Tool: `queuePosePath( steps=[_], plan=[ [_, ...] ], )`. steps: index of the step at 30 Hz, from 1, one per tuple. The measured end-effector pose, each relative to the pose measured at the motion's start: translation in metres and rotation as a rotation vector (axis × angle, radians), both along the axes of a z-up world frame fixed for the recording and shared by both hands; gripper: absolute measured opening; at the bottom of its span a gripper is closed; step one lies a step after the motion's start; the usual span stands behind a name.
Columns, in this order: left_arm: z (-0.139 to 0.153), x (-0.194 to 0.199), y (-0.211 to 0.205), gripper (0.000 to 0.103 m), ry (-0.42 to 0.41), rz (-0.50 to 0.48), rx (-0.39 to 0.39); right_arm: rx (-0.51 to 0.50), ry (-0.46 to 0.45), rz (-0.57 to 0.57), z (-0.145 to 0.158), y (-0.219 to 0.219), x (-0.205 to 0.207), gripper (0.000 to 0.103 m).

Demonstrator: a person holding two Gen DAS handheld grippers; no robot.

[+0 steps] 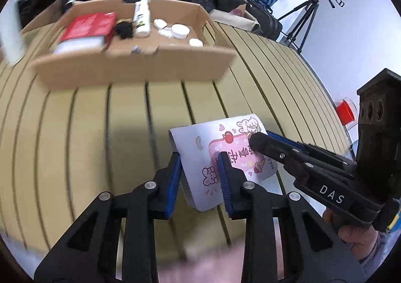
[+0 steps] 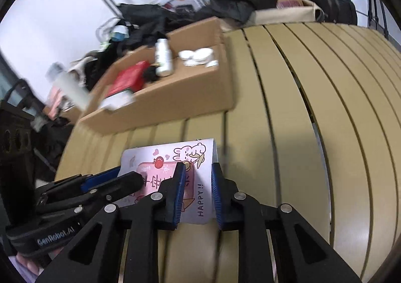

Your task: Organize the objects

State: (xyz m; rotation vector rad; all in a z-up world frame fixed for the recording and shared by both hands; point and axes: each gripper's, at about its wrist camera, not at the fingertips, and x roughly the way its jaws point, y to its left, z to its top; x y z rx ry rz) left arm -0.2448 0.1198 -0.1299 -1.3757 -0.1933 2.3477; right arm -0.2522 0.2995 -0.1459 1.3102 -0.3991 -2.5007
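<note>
Pink-and-white cartoon card lies on the slatted worktop near a cardboard box; left gripper and right gripper fingers straddle its edges, part-open, neither clamped.

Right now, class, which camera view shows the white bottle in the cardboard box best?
The right wrist view: the white bottle stands side-on, cap to base, fairly sharp. The left wrist view shows it foreshortened from above, lying among the cardboard box contents.

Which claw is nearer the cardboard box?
Neither, clearly: both are at the card, well short of the box. The left claw straddles the card's left edge, the right claw its right edge.
</note>
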Motion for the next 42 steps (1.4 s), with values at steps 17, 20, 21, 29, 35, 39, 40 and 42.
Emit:
queuePosePath(
  steps=[17, 20, 21, 29, 35, 39, 40, 42],
  plan=[
    [0.114, -0.005, -0.036, 0.024, 0.258, 0.029, 0.131, -0.034, 0.15, 0.059, 0.074, -0.045, 0.036, 0.02],
    [0.13, -0.059, -0.031, 0.023, 0.264, 0.011, 0.146, -0.068, 0.195, 0.034, 0.101, -0.036, -0.011, 0.019],
    [0.133, -0.08, -0.032, 0.023, 0.243, 0.008, 0.166, -0.053, 0.205, 0.028, 0.107, -0.036, -0.026, 0.019],
    [0.063, -0.222, -0.03, 0.023, 0.004, 0.081, 0.151, -0.009, 0.115, 0.049, 0.083, -0.039, -0.172, 0.019],
    [-0.016, -0.273, -0.019, 0.023, -0.149, 0.081, 0.145, 0.113, -0.004, 0.031, 0.022, -0.042, -0.232, 0.019],
    [-0.028, -0.276, -0.035, 0.024, -0.189, 0.134, 0.131, 0.204, -0.07, 0.046, 0.006, -0.042, -0.246, 0.02],
    [-0.02, -0.271, -0.041, 0.026, -0.163, 0.143, 0.129, 0.217, -0.062, 0.049, 0.008, -0.041, -0.244, 0.022],
    [-0.003, -0.261, -0.05, 0.036, -0.107, 0.159, 0.075, 0.231, -0.031, 0.053, 0.018, -0.039, -0.238, 0.038]
  ],
)
